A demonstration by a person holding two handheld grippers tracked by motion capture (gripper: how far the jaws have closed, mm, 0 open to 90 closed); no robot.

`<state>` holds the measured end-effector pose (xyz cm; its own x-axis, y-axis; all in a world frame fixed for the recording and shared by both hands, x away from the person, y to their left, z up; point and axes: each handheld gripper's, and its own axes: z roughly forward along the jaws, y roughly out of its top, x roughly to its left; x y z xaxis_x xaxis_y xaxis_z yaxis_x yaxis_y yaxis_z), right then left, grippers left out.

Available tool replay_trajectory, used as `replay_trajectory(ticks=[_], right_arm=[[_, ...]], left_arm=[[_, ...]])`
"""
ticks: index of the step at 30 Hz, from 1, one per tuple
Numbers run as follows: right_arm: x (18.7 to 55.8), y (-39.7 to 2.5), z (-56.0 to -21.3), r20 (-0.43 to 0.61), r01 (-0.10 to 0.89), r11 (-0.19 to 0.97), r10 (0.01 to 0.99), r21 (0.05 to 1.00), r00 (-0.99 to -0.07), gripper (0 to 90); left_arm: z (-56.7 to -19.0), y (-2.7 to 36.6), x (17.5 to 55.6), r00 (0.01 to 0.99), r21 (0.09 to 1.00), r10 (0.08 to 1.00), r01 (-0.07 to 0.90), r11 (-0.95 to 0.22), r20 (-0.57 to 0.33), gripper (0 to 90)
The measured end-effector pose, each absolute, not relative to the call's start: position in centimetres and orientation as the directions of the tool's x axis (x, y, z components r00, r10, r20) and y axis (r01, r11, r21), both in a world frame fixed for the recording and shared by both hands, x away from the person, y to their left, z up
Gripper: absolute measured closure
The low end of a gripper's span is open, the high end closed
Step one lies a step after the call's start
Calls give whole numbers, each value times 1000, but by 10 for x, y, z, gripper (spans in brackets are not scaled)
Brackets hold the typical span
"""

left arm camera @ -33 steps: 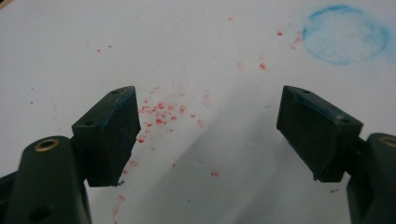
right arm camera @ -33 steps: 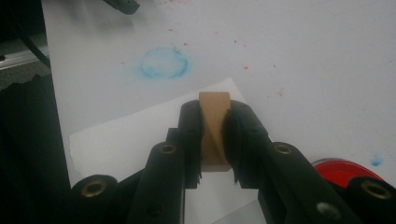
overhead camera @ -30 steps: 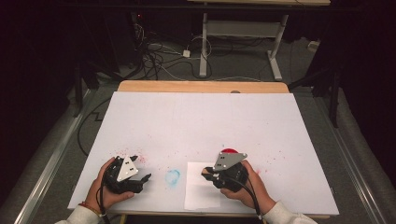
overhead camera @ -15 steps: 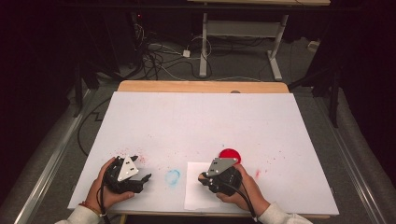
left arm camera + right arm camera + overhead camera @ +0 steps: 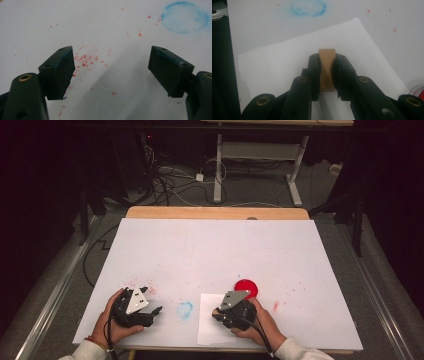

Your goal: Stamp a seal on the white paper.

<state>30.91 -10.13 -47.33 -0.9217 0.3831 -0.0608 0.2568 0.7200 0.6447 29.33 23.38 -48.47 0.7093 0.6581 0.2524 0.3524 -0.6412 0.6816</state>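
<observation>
- At the near edge of the white-covered table (image 5: 215,245), a person works with a handheld gripper in each hand
- The right gripper (image 5: 326,72) is clamped on a small tan block (image 5: 327,67); its two black jaws press on the block's sides, and the block's flat top stands out beyond the jaw tips
- Gripper and block hang over a loose white sheet of paper (image 5: 277,65) that lies near the table's near edge, right of the middle; whether the block touches the sheet cannot be told
- From the high view, the right gripper (image 5: 231,309) sits over that sheet (image 5: 212,330), with the person's right hand (image 5: 260,322) wrapped around it
- A red round disc (image 5: 246,288) lies just beyond the sheet's far right corner, close beside the right gripper
- The left gripper (image 5: 112,72) is spread wide, its jaws well apart with nothing between them, poised over a patch of table speckled with red flecks (image 5: 85,60)
- In the high view the left gripper (image 5: 134,306) is held near the table's near left corner by the left hand (image 5: 107,322)
- A smudged blue ring (image 5: 185,309) marks the table cover between the two grippers, just left of the paper sheet
</observation>
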Motion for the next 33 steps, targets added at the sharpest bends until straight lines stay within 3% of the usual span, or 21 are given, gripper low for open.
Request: replay_trajectory(ticks=[33], right_arm=[[310,-100,-475,-52,272,725,389,633,-920,761]], left_arm=[[-483,234,293,700,690,668,354,-631,252,205]])
